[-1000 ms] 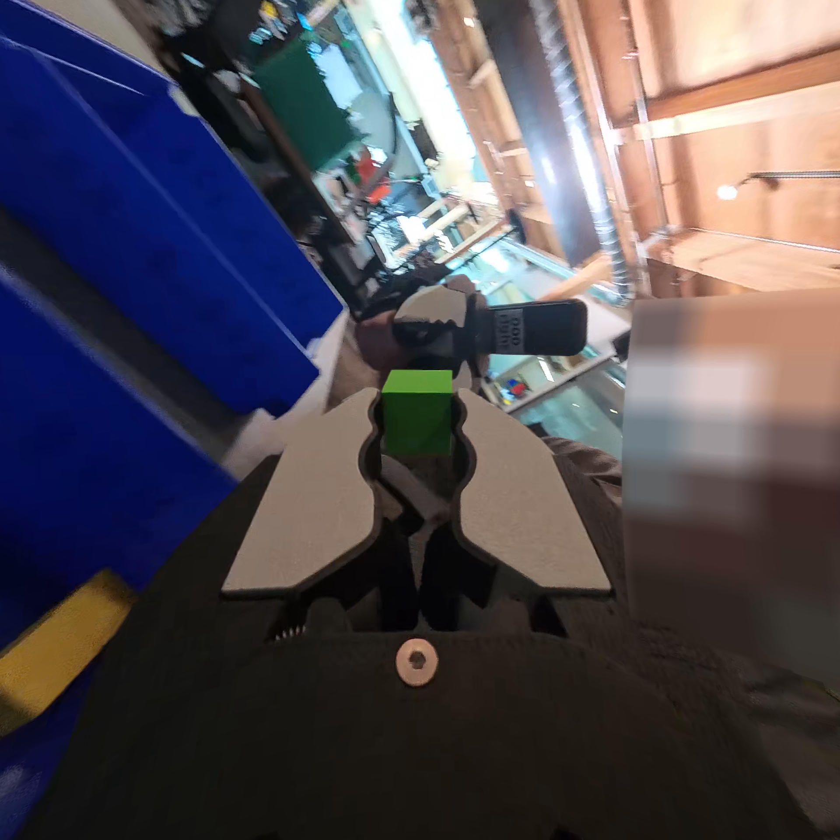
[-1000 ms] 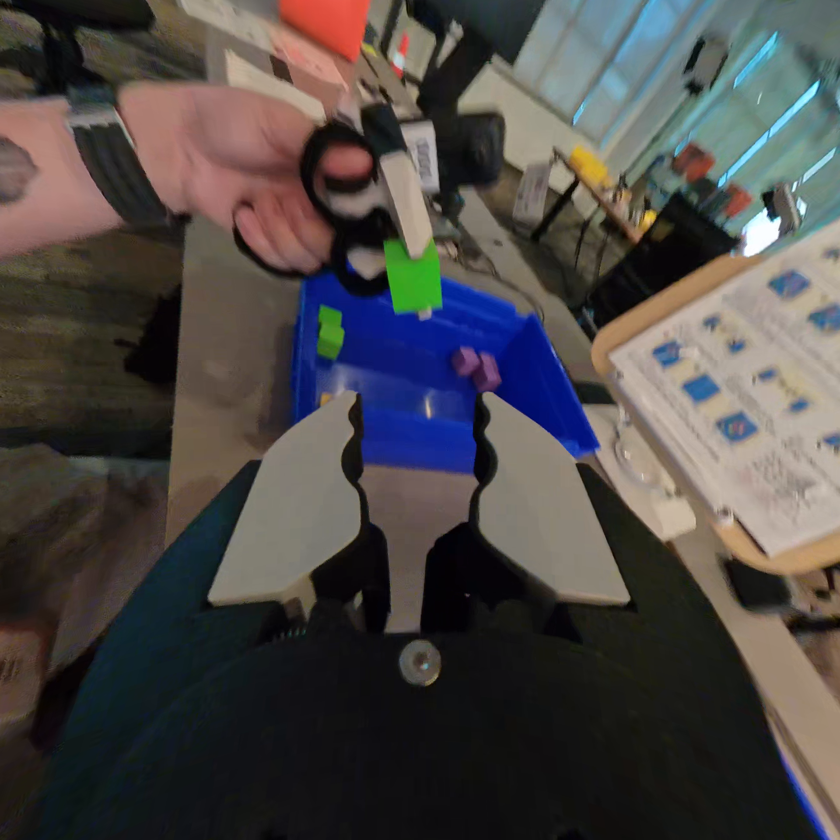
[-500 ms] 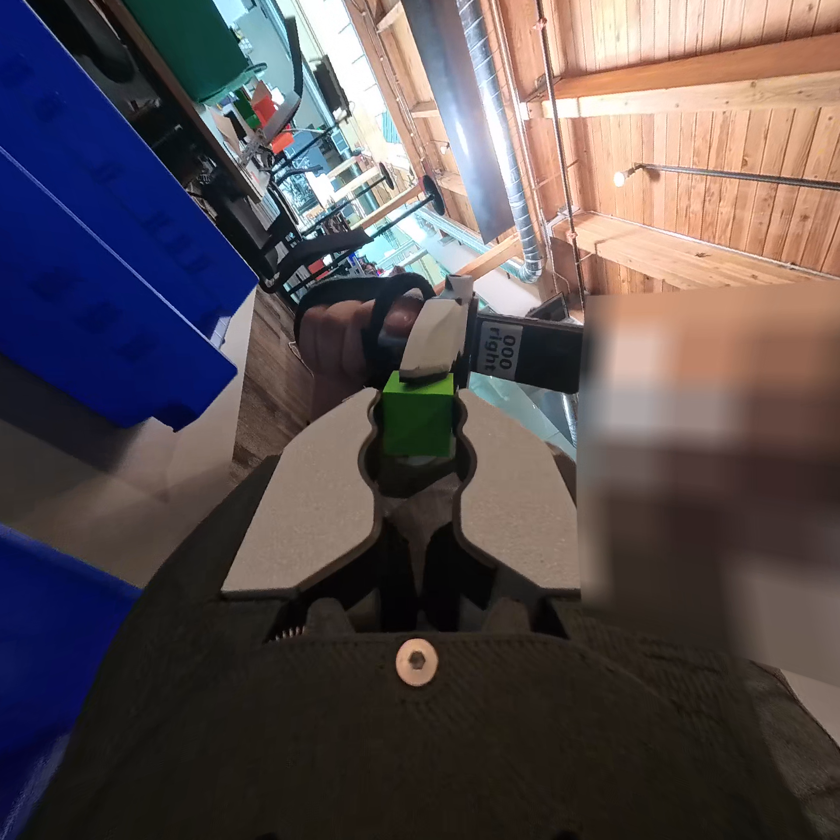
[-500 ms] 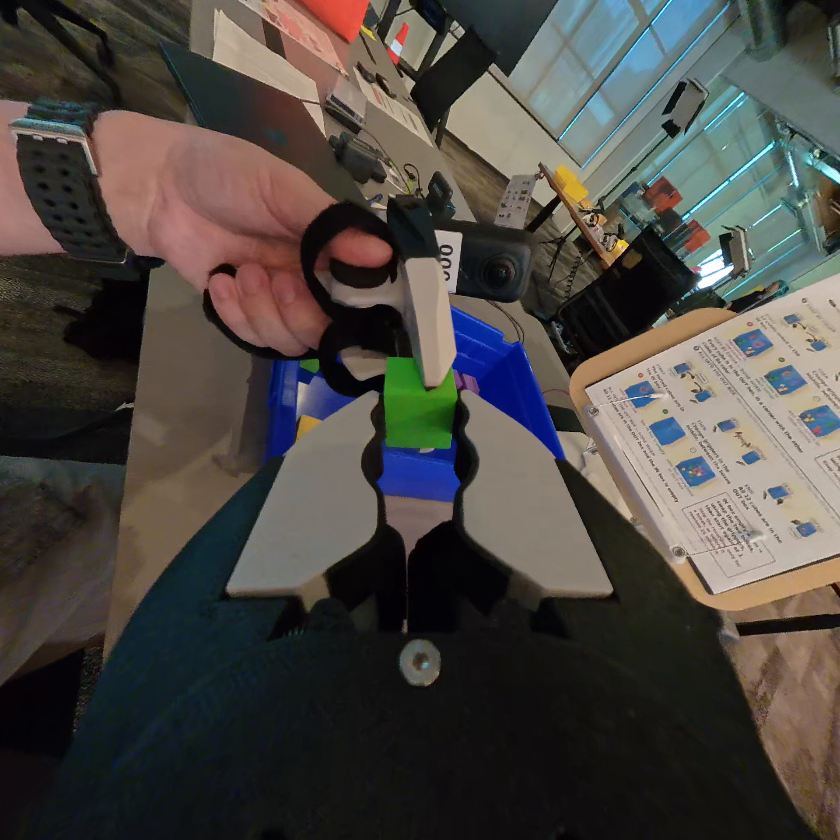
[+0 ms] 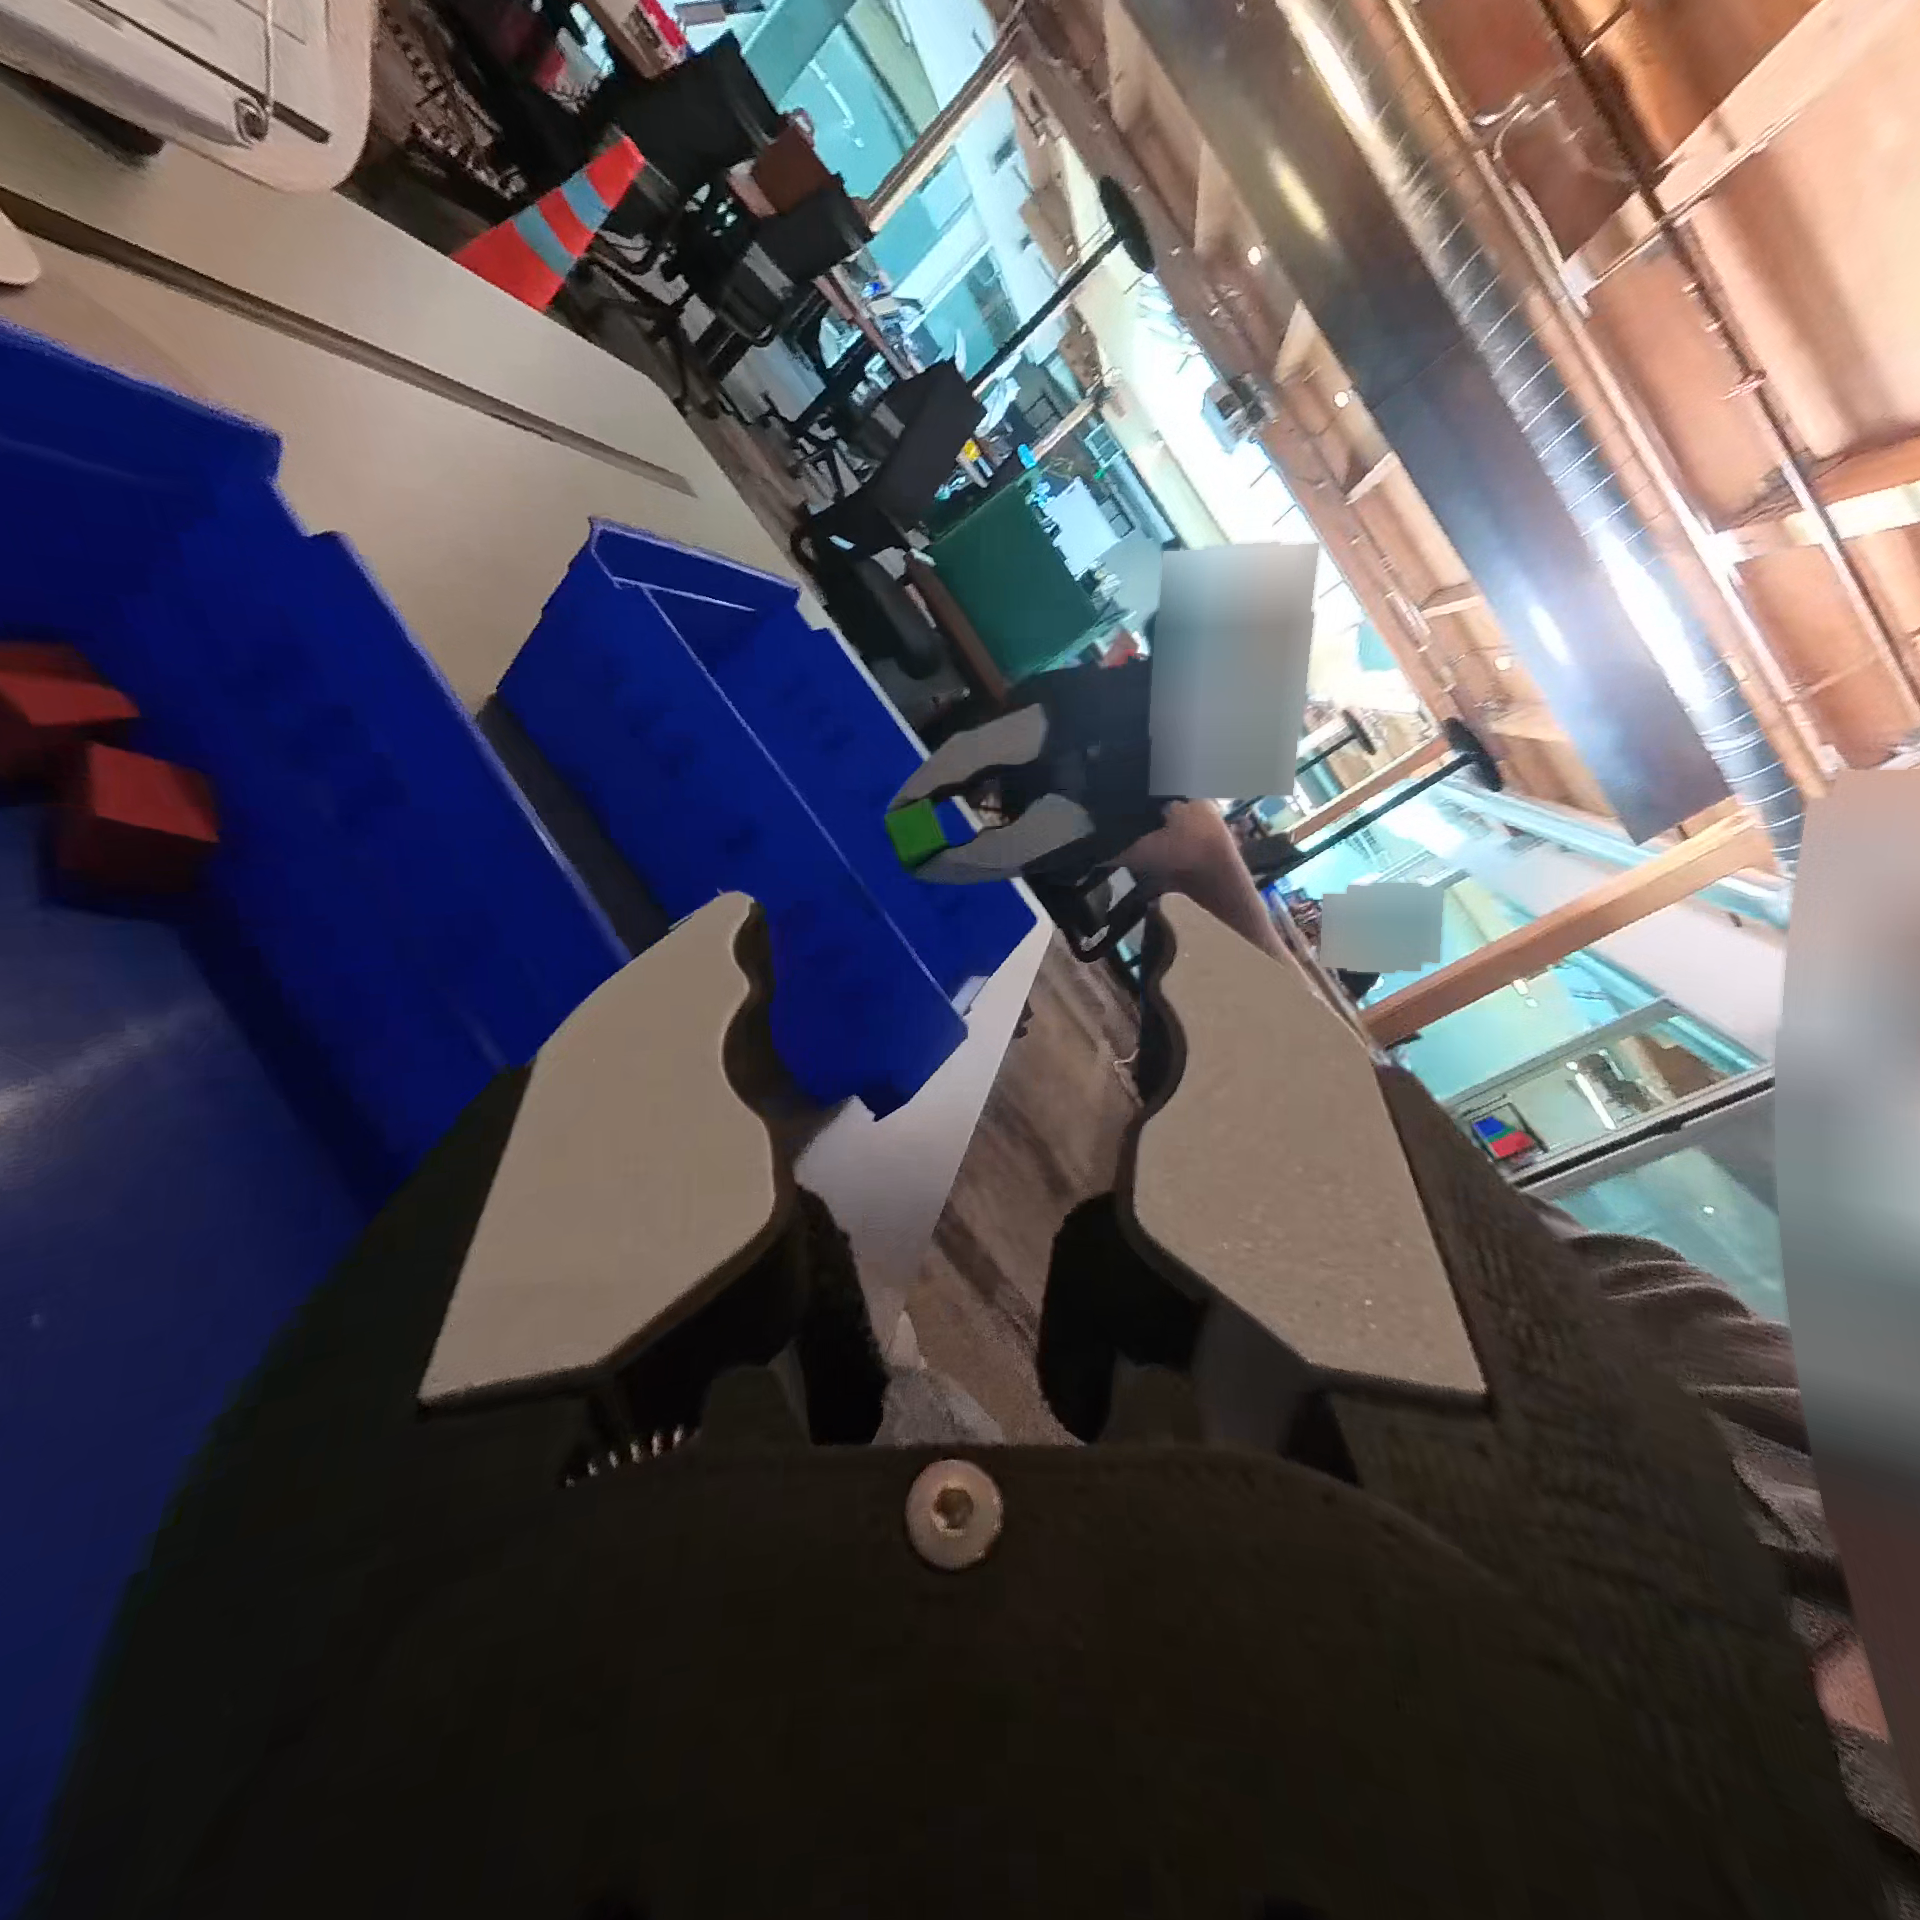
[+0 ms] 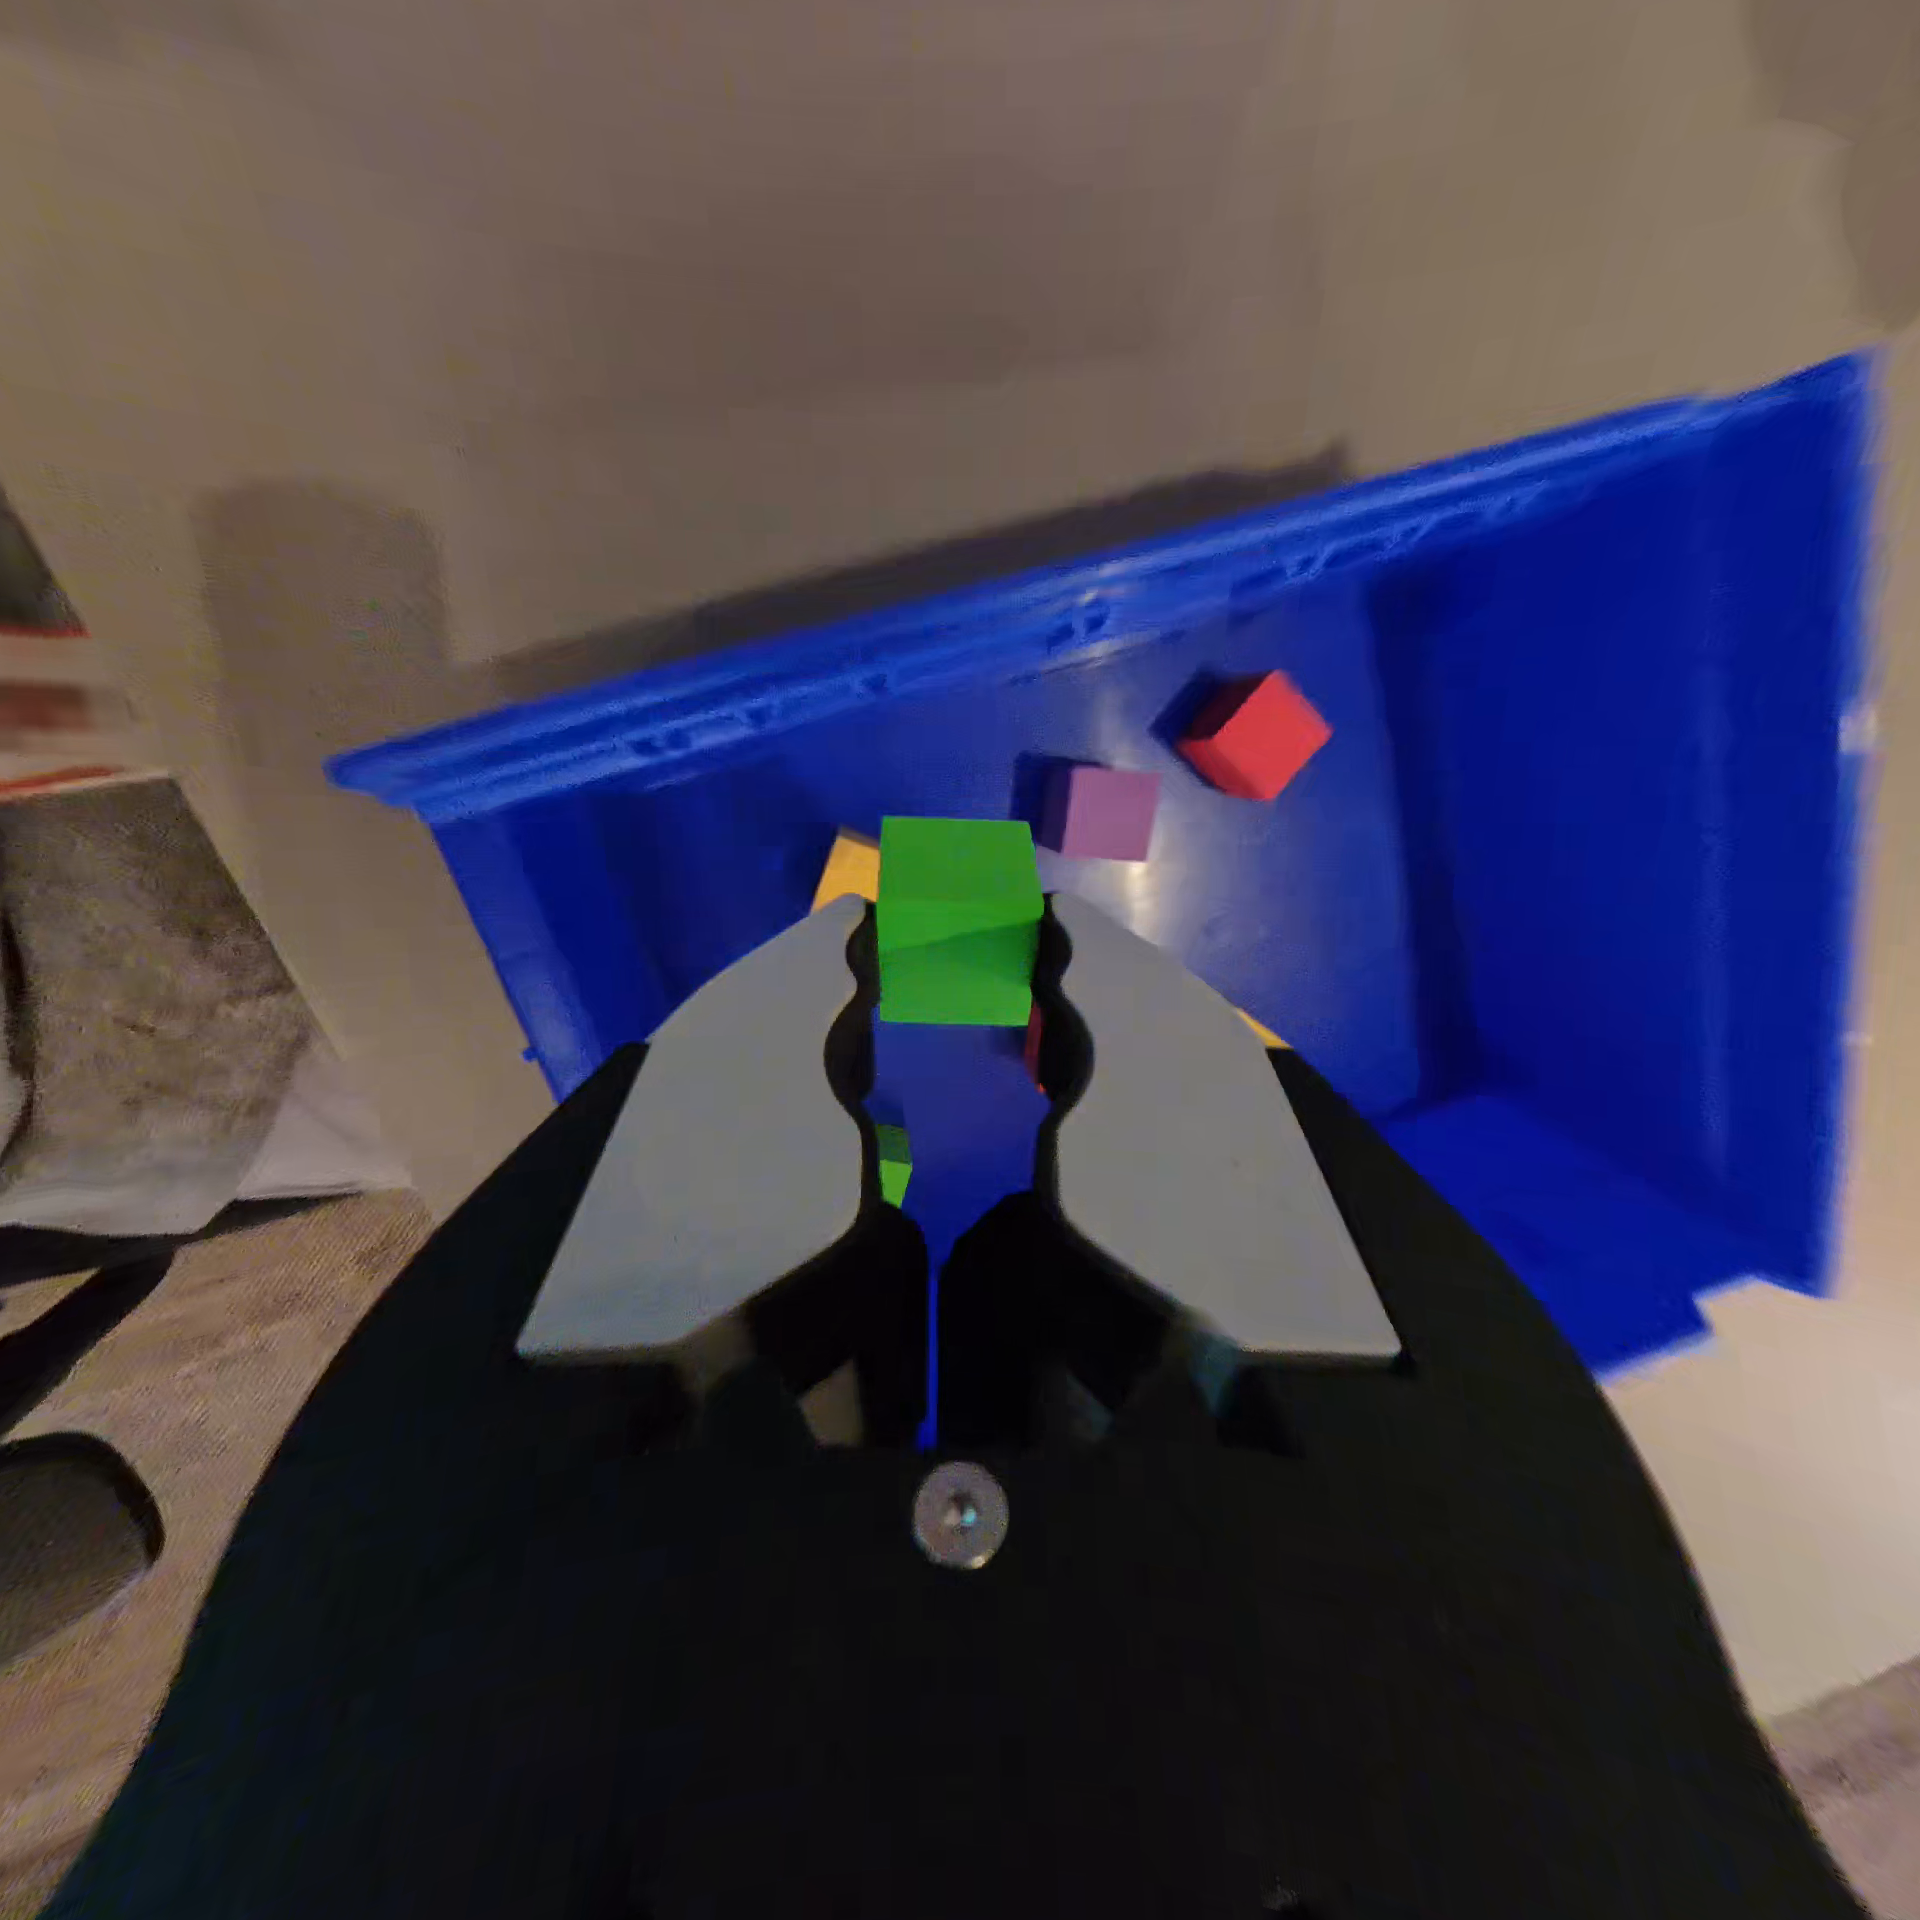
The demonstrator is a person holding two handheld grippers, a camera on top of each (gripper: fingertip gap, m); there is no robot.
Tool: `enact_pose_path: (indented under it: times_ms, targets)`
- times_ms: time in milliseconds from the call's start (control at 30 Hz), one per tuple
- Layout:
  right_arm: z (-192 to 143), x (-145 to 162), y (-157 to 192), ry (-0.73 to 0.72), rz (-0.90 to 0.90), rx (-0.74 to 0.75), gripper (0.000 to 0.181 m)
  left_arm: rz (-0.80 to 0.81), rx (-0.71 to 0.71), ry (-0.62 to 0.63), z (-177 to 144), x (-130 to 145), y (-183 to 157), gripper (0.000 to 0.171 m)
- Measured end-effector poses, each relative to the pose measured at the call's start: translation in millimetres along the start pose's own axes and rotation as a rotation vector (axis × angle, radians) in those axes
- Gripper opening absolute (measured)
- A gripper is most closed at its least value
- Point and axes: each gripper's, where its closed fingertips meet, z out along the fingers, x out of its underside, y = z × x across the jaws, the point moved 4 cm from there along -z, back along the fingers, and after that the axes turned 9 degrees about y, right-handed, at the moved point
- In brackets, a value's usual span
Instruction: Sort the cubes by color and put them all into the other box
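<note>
My right gripper (image 6: 956, 914) is shut on a green cube (image 6: 958, 923), both pads pressed on its sides, above a blue bin (image 6: 1039, 644). In the bin lie a purple cube (image 6: 1110, 812), a red cube (image 6: 1255, 734), a yellow block (image 6: 847, 868) and a small green piece (image 6: 891, 1164). My left gripper (image 5: 961, 914) is open and empty, above the table beside blue bins (image 5: 727, 748). In the left wrist view the right gripper (image 5: 987, 810) shows farther off with the green cube (image 5: 914, 831) at its tips.
A near blue bin (image 5: 312, 727) at the left holds red blocks (image 5: 125, 821). An orange and blue cone (image 5: 561, 223) stands beyond the grey table (image 5: 436, 436). Chairs and desks fill the background. A grey table surface (image 6: 727, 312) surrounds the bin.
The green cube passed from my left gripper to my right. The left pads opened and drew away; the right gripper, shut on the cube, swung over the blue bin.
</note>
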Motion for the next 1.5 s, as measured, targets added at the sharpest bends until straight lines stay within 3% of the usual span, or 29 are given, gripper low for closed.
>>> enact_pose_path:
  times_ms: [167, 367, 500, 733, 1000, 1167, 1267, 1367, 1500]
  targets:
    - [46.8, 0.2, -4.1, 0.007, 0.029, -0.111, 0.028, 0.001, -0.012, 0.032, -0.9, 3.7, 0.8, 0.067]
    - [71.7, -7.8, -10.6, -0.014, 0.073, -0.19, 0.028, 0.002, -0.028, 0.068, 1.0, 7.2, 4.2, 0.066]
    - [85.4, -2.3, -3.1, 0.058, 0.066, -0.253, 0.028, 0.001, -0.032, 0.083, 0.7, 8.1, 5.9, 0.065]
    - [83.3, 25.6, -8.6, 0.24, 0.016, -0.181, 0.028, -0.001, -0.053, 0.083, -2.8, 6.9, 10.1, 0.064]
    - [94.5, 21.6, -14.1, 0.329, 0.087, -0.182, 0.029, 0.015, -0.071, 0.104, -1.4, 8.7, 7.7, 0.064]
    - [88.4, 20.1, -16.8, 0.334, 0.123, -0.152, 0.048, 0.056, -0.253, 0.12, -18.3, 7.0, 18.7, 0.068]
    - [72.1, 24.6, -19.5, 0.31, 0.123, -0.074, 0.048, 0.131, -0.496, 0.239, -29.3, 12.9, 30.7, 0.071]
    - [48.8, 26.9, -19.4, 0.244, 0.13, 0.017, 0.046, 0.212, -0.727, 0.511, -35.7, 24.3, 49.1, 0.069]
    - [27.6, 25.4, -14.2, 0.128, 0.13, 0.096, 0.041, 0.187, -0.757, 0.794, -20.7, 42.4, 65.7, 0.074]
